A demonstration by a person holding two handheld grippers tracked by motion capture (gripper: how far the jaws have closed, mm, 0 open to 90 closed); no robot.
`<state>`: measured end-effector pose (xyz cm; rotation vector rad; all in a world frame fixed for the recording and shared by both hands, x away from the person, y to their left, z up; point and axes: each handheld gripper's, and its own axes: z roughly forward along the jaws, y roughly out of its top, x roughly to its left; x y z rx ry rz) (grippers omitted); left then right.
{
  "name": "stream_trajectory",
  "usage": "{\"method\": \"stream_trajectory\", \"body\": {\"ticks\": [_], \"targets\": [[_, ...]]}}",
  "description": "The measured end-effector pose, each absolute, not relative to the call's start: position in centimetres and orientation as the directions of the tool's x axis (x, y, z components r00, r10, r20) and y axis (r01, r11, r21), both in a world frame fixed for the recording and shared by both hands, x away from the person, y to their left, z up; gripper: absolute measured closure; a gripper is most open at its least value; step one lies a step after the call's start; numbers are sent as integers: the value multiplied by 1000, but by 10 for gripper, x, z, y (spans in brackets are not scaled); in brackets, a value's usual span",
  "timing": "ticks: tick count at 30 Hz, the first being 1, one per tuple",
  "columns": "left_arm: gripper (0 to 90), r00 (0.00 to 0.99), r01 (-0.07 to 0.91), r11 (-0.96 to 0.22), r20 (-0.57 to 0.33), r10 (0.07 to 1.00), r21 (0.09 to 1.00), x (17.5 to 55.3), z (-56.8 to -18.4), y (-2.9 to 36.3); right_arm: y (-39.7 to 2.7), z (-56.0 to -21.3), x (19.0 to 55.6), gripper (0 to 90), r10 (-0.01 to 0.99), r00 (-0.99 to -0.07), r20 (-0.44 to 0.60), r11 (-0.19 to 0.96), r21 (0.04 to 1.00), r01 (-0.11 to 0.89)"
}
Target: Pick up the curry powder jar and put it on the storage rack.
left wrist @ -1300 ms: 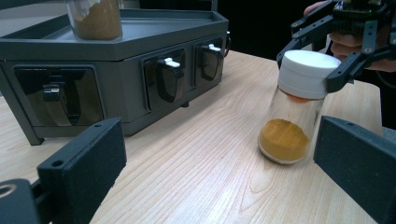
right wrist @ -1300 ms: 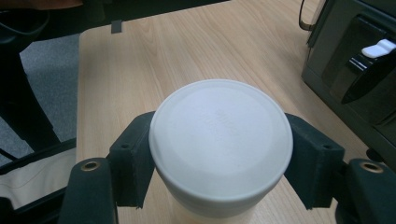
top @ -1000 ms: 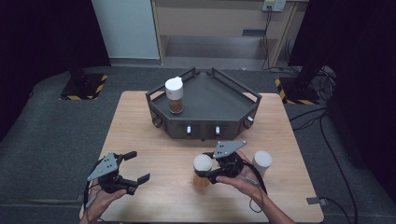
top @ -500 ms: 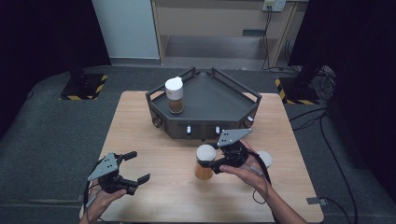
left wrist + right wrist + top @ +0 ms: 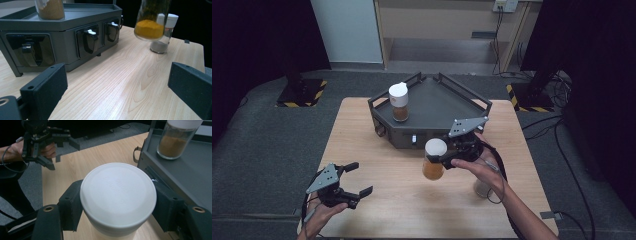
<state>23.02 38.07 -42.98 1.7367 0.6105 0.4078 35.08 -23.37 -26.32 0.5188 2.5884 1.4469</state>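
My right gripper (image 5: 438, 152) is shut on a glass spice jar (image 5: 432, 167) with a white lid and yellow-orange powder, held just under the lid and clear of the table, in front of the dark grey tray (image 5: 452, 95). From the right gripper view the lid (image 5: 117, 195) sits between both black pads (image 5: 71, 205). My left gripper (image 5: 360, 178) rests low at the table's front left, open, nothing between its jaws. In the left gripper view the lifted jar (image 5: 151, 22) hangs above the wood.
A brown-powder jar (image 5: 398, 101) stands on the tray's left part. A third jar (image 5: 482, 188) with grey powder stands on the table, partly hidden under the right hand, and shows as the jar (image 5: 162, 37) behind the lifted one. The tray front carries latches (image 5: 90, 40).
The right gripper has lifted the yellow-powder jar off the table and carried it a little toward the tray. The left gripper has stayed where it was.
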Motion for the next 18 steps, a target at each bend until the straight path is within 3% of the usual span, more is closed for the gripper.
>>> {"method": "stream_trajectory", "body": {"ticks": [18], "targets": [[11, 800, 186, -173, -47, 598, 967, 230, -430, 381, -224, -227, 369, 339, 383, -923, 36, 497, 834, 239]]}}
